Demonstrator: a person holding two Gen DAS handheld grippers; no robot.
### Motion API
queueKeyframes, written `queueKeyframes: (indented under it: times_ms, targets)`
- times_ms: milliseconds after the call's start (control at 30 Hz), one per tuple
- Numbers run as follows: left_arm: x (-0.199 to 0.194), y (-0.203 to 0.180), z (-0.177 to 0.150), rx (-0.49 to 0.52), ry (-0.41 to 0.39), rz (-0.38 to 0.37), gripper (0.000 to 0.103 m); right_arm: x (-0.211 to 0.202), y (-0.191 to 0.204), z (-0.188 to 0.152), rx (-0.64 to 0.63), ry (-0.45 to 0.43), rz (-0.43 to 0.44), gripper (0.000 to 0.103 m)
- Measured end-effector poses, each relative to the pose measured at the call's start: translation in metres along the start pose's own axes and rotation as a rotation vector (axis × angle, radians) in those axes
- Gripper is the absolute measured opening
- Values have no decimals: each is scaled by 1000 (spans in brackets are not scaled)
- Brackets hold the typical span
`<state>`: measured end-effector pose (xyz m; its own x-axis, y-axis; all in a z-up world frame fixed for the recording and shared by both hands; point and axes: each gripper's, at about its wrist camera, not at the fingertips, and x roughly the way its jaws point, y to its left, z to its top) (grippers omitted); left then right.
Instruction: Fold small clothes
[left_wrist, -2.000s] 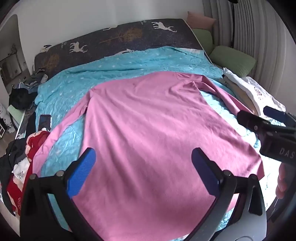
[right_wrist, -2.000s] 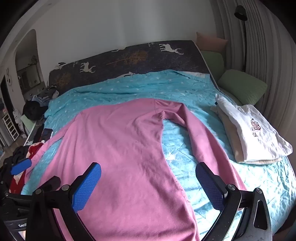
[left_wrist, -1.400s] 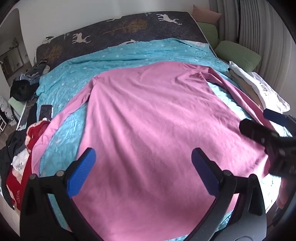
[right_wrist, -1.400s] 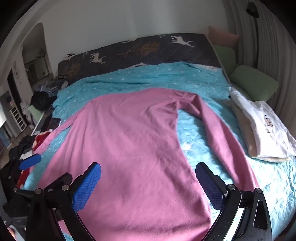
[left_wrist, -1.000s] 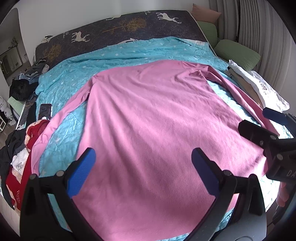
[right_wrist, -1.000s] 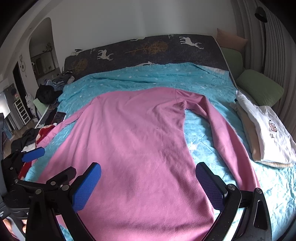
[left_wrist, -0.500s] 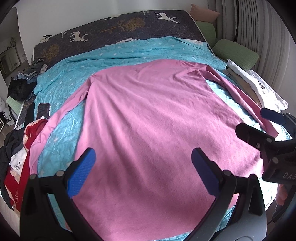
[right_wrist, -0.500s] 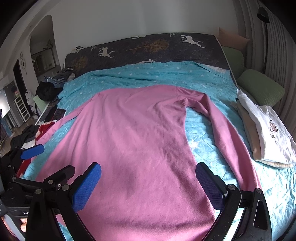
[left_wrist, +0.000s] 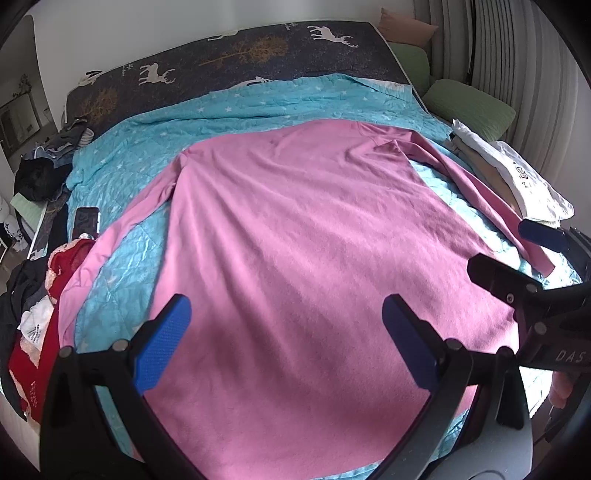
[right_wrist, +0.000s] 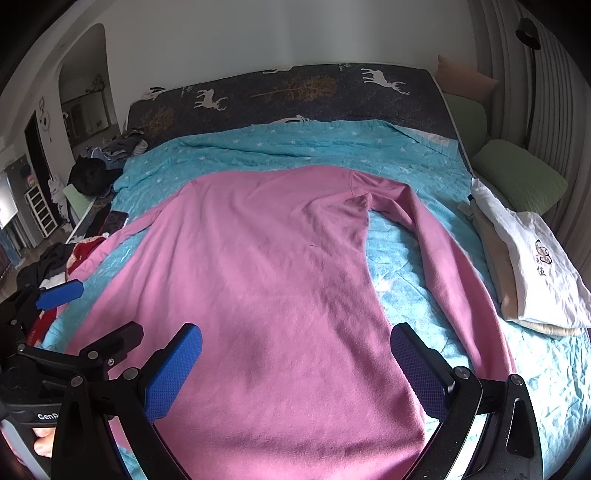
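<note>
A long-sleeved pink fleece top (left_wrist: 295, 258) lies spread flat on the turquoise star-print quilt (left_wrist: 258, 107), directly ahead of the left gripper (left_wrist: 286, 341) and right gripper (right_wrist: 295, 369), both spread wide and holding nothing. Folded white and beige garments (right_wrist: 532, 266) sit right of the right gripper; a red-and-dark clothes heap (left_wrist: 33, 314), partly cut off, lies left of the left one.

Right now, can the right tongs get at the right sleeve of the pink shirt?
Probably yes. The right tongs are open and empty, and the sleeve lies flat on the blue quilt with nothing over it; the folded white shirt lies beside it.
</note>
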<state>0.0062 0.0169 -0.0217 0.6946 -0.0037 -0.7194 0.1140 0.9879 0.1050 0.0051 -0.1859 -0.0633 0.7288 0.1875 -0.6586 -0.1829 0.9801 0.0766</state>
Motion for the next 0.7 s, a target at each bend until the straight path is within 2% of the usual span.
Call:
queueKeyframes:
  times_ms: [700]
  targets:
    - [-1, 6, -1, -7, 2, 2, 103, 3, 6, -1, -15, 6, 2, 103]
